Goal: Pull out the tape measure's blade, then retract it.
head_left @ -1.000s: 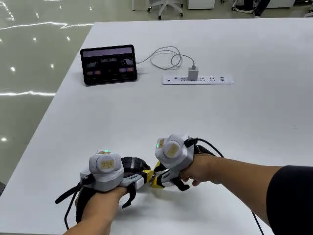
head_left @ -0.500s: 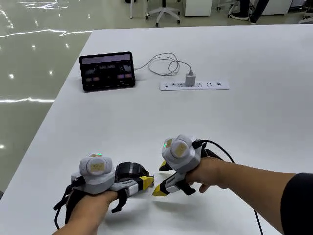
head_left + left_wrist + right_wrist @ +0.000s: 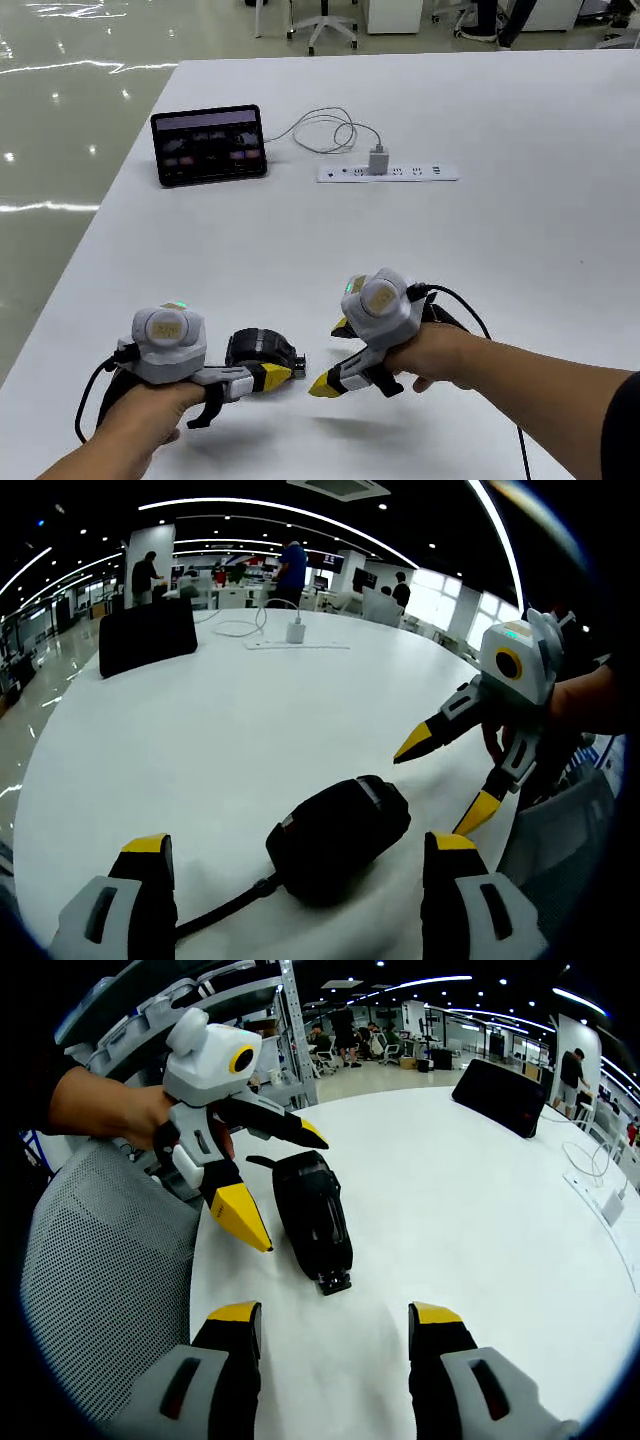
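Tape measure (image 3: 262,348) on table (image 3: 400,250), between spread jaws of left gripper (image 3: 292,842), right gripper (image 3: 335,1310) likewise spread, near

Looking like open-plan office or lab hall. Big white table (image 3: 500,250) standing on glossy pale floor (image 3: 70,120). Tablet (image 3: 208,144) leaning upright; charger (image 3: 378,160) sitting in power strip (image 3: 388,173), cable (image 3: 320,128) looping. Wheeled office chair (image 3: 322,20) standing beyond table. Ceiling light strips (image 3: 270,502) glowing; people (image 3: 292,565) standing among far desks; metal shelving (image 3: 290,1020) rising behind mesh chair (image 3: 100,1280).
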Available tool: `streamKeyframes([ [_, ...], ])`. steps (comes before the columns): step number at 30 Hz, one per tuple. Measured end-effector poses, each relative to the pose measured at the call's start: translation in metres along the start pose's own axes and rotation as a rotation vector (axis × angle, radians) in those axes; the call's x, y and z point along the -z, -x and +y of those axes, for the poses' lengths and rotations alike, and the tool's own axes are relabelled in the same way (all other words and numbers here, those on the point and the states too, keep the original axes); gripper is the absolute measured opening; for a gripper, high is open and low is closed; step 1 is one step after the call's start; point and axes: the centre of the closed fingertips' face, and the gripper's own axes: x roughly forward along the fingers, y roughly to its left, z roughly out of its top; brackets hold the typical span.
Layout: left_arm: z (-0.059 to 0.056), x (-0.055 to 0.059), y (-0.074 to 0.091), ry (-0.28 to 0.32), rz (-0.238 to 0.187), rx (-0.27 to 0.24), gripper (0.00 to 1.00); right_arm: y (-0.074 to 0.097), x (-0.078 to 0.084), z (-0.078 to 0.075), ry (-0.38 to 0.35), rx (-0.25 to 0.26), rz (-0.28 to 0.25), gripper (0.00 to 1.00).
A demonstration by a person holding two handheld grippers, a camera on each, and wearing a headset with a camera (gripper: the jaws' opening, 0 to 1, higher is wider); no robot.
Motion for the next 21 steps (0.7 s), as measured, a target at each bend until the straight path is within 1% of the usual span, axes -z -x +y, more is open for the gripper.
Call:
streamKeyframes([
  [1, 0.002, 0.001, 0.001, 0.003, 0.002, 0.002, 1.0, 0.001, 0.0, 0.0, -0.003, 0.003, -0.001, 0.56],
  [2, 0.0, 0.003, 0.001, -0.008, 0.011, 0.02, 1.0, 0.004, 0.001, -0.001, -0.006, 0.011, -0.007, 0.57],
  [4, -0.003, 0.003, 0.003, -0.044, 0.011, 0.033, 1.0, 0.007, 0.001, -0.001, -0.004, 0.016, -0.013, 0.58],
  [5, -0.004, 0.005, 0.004, -0.072, 0.014, 0.044, 1.0, 0.01, 0.003, -0.001, -0.003, 0.019, -0.014, 0.58],
  [6, -0.005, 0.005, 0.005, -0.084, 0.014, 0.053, 1.0, 0.012, 0.003, -0.001, -0.002, 0.022, -0.016, 0.59],
  [9, -0.007, 0.004, 0.009, -0.109, -0.002, 0.08, 1.0, 0.019, 0.008, -0.003, -0.011, 0.038, -0.03, 0.6],
  [11, -0.008, 0.003, 0.011, -0.119, -0.015, 0.1, 1.0, 0.024, 0.01, -0.004, -0.019, 0.049, -0.039, 0.62],
  [12, -0.008, 0.003, 0.012, -0.12, -0.015, 0.102, 1.0, 0.027, 0.012, -0.005, -0.021, 0.055, -0.043, 0.62],
  [13, -0.009, 0.003, 0.014, -0.124, -0.017, 0.109, 1.0, 0.031, 0.014, -0.007, -0.024, 0.068, -0.049, 0.62],
  [14, -0.01, 0.006, 0.015, -0.106, 0.006, 0.119, 1.0, 0.035, 0.015, -0.009, -0.025, 0.088, -0.067, 0.62],
  [16, -0.012, 0.005, 0.019, -0.1, -0.003, 0.132, 1.0, 0.042, 0.015, -0.015, -0.025, 0.129, -0.102, 0.64],
  [17, -0.01, 0.005, 0.02, -0.108, -0.013, 0.13, 1.0, 0.047, 0.017, -0.018, -0.027, 0.154, -0.116, 0.67],
  [18, -0.009, 0.006, 0.021, -0.112, -0.011, 0.127, 1.0, 0.05, 0.018, -0.019, -0.03, 0.162, -0.122, 0.68],
  [19, -0.008, 0.006, 0.023, -0.118, -0.018, 0.127, 1.0, 0.055, 0.02, -0.022, -0.04, 0.181, -0.132, 0.69],
  [21, -0.006, 0.007, 0.024, -0.116, -0.02, 0.13, 1.0, 0.063, 0.022, -0.023, -0.053, 0.195, -0.148, 0.71],
])
